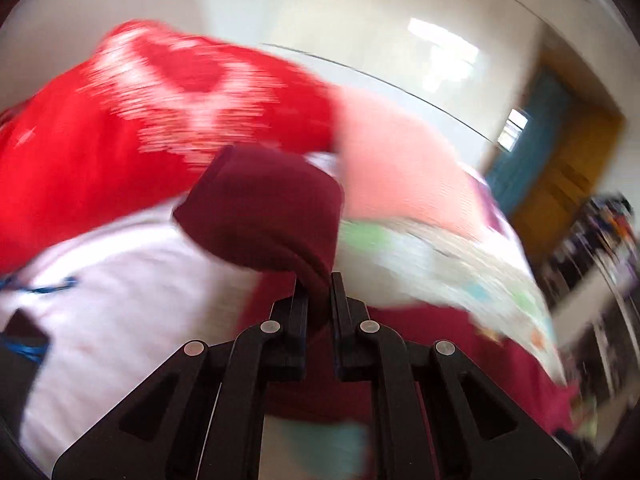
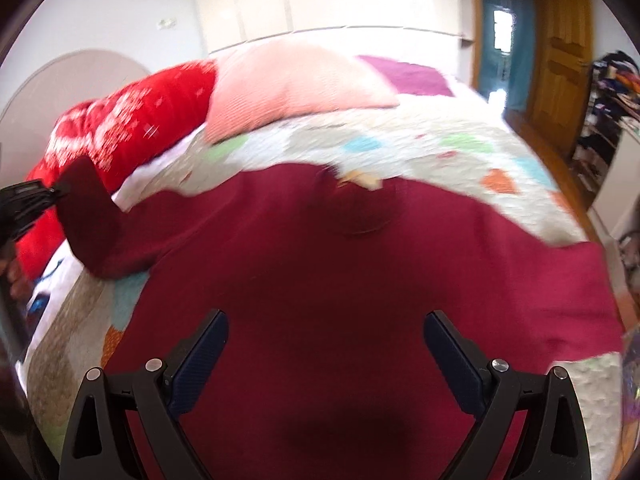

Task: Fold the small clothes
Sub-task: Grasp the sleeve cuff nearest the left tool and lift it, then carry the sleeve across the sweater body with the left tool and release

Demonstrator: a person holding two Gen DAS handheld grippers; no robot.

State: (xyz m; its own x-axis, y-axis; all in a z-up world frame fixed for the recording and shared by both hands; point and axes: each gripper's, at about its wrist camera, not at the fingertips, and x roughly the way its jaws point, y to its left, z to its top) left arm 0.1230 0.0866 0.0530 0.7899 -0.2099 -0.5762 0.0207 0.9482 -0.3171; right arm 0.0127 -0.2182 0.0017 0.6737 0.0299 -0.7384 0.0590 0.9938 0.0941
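A dark red jumper [image 2: 340,280] lies spread on the patchwork quilt [image 2: 400,140] of a bed. My left gripper [image 1: 318,280] is shut on the jumper's sleeve end [image 1: 264,208], which bunches up over its fingertips. In the right wrist view that left gripper [image 2: 56,192] enters at the left edge and lifts the sleeve [image 2: 88,208] off the bed. My right gripper [image 2: 326,320] hovers over the jumper's body, jaws wide open and nothing between its fingers [image 2: 200,356].
A red cushion with white pattern [image 2: 120,128] and a pink cushion [image 2: 292,80] lie at the bed's head. A wooden door [image 2: 560,60] and cluttered shelves [image 2: 608,112] stand at the right. White fabric with blue marks [image 1: 120,280] lies beside the sleeve.
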